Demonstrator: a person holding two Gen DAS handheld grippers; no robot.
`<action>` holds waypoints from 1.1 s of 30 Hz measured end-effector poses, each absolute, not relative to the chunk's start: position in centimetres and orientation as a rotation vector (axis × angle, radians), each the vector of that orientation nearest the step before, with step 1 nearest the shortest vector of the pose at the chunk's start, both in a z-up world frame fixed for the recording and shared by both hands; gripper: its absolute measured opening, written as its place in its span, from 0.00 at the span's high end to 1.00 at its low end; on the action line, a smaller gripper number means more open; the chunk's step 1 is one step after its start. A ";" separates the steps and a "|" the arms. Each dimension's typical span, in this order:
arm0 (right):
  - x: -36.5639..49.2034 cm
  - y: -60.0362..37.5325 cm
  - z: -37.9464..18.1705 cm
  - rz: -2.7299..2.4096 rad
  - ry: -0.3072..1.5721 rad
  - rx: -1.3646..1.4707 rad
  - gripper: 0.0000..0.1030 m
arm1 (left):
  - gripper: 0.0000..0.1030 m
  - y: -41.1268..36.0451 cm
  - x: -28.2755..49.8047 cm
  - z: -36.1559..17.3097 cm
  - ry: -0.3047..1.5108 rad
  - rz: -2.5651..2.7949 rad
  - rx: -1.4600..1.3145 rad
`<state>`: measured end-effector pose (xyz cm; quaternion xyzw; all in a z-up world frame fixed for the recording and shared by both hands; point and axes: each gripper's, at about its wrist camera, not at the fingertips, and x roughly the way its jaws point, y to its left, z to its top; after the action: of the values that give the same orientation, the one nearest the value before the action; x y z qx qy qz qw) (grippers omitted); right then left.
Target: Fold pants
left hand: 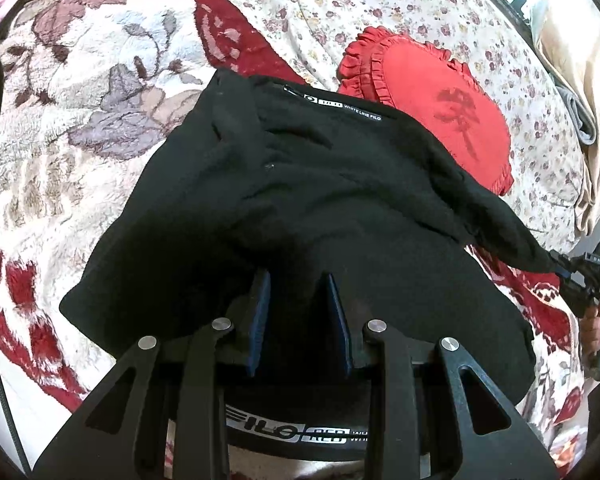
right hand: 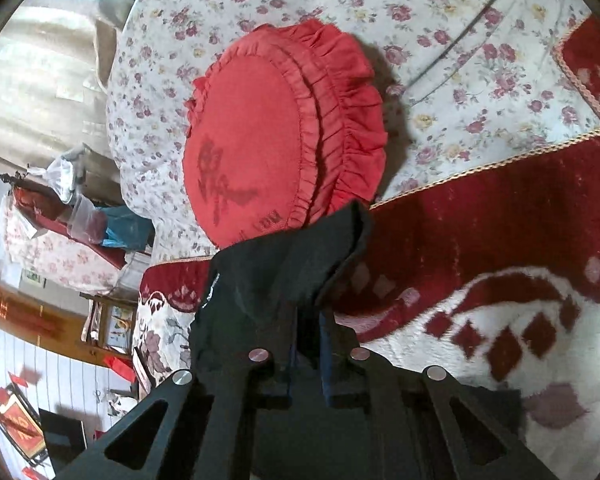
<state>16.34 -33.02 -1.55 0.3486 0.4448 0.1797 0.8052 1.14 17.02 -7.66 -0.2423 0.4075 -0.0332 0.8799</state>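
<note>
A: Nearest the left wrist lens, what does the left gripper (left hand: 298,280) show?

B: Its two blue-padded fingers (left hand: 259,320) stand a narrow way apart, tips buried in a fold of the black pants (left hand: 300,184); the cloth drapes over and between them, so the tool is holding the pants. A waistband strip printed "FILO" lies just under the gripper.

A: And the pants themselves?

B: They spread as a bunched black mass over the fleece blanket (left hand: 80,128), the far edge carrying a small white label. One corner stretches to the frame's right edge, where the right gripper (left hand: 560,264) pinches it; a hand (left hand: 598,320) grips that tool's handle.

A: From the right wrist view?

B: The right gripper (right hand: 306,320) has its jaws nearly together, clamped on a bunched black fold of the pants (right hand: 284,272) that rises between the fingers.

A: Beyond the pants?

B: A round red ruffled cushion (left hand: 440,108) lies just past the pants, touching their far edge, on a flowered quilt (left hand: 380,8)
</note>
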 end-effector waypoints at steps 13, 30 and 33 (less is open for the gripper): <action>15.2 -35.1 -1.9 0.333 0.967 0.695 0.96 | 0.73 17.1 1.2 -7.8 0.847 -0.071 -0.504; 15.0 -35.6 -2.8 0.301 0.987 0.661 0.96 | 0.73 17.0 1.3 -7.7 0.837 -0.081 -0.518; 14.9 -36.3 -2.7 0.280 0.979 0.659 0.96 | 0.73 17.1 1.2 -7.8 0.832 -0.082 -0.523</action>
<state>14.90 -36.33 -2.69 0.3095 0.4602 0.1318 0.8216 1.18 17.10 -7.82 -0.2509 0.3993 -0.0396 0.8810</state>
